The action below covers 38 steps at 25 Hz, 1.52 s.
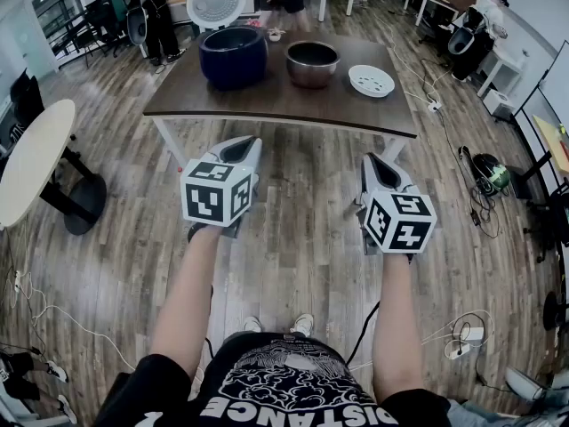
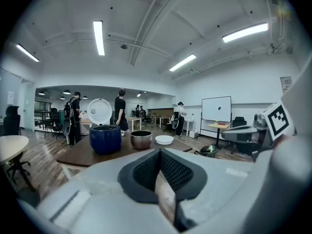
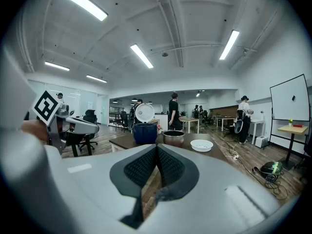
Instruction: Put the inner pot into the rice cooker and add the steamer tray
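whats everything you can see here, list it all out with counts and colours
table: one, dark brown, straight ahead of the person
rice cooker: one, dark blue, left on that table, its white lid raised
inner pot: one, metallic, middle of the table, right of the cooker
steamer tray: one, white, right end of the row
round table: one, pale, far left
cables: several, white and dark, on the wood floor at right
whiteboard: one, white, back of the room
people: several, dark clothes, behind the table
left gripper: one, grey, jaws shut, empty, short of the table
right gripper: one, grey, jaws shut, empty, short of the table
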Available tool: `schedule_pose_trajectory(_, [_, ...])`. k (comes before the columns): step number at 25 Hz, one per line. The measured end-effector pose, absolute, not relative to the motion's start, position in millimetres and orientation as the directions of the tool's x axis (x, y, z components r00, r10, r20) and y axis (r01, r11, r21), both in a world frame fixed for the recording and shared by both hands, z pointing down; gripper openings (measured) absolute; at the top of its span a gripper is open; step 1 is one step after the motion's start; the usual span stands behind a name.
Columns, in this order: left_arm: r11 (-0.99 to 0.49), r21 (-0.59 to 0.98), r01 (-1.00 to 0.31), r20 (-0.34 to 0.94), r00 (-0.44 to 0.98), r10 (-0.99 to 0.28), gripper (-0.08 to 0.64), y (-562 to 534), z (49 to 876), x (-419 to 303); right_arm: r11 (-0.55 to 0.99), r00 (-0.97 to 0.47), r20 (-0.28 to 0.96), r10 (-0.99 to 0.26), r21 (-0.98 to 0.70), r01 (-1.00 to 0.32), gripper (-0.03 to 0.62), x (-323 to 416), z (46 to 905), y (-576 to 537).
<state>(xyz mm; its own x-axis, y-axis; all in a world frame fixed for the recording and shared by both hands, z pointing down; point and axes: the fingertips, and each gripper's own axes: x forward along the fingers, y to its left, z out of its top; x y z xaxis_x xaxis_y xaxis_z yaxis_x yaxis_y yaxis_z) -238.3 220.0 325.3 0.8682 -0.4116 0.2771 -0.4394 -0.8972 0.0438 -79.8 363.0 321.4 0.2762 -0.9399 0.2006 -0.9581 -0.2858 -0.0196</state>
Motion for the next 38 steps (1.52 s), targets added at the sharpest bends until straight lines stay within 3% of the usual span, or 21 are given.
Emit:
schedule_pose_trajectory(17, [-0.884, 0.052, -0.465, 0.286, 0.855, -0.433, 0.018, 227.6, 333.0, -196.0, -0.25, 0.237, 0.208, -0.949, -0.036, -0.968, 0.015, -39.7, 332.3, 361.5])
schedule_pose_trajectory(23, [-0.88, 0.043, -0.473, 0.287, 0.849, -0.443, 0.056, 232.1, 332.9, -179.5, -0.214, 0.2, 0.211, -0.957, -0.042, -0.976, 0.035, -25.9, 335.3, 360.7])
schedule_pose_trajectory(38, [-0.887, 0.049, -0.459, 0.289, 0.857, -0.428, 0.228, 224.2, 329.1, -169.2, -0.159, 0.145, 0.229, -0.963, -0.045, -0.986, 0.226, -21.2, 336.9, 349.6])
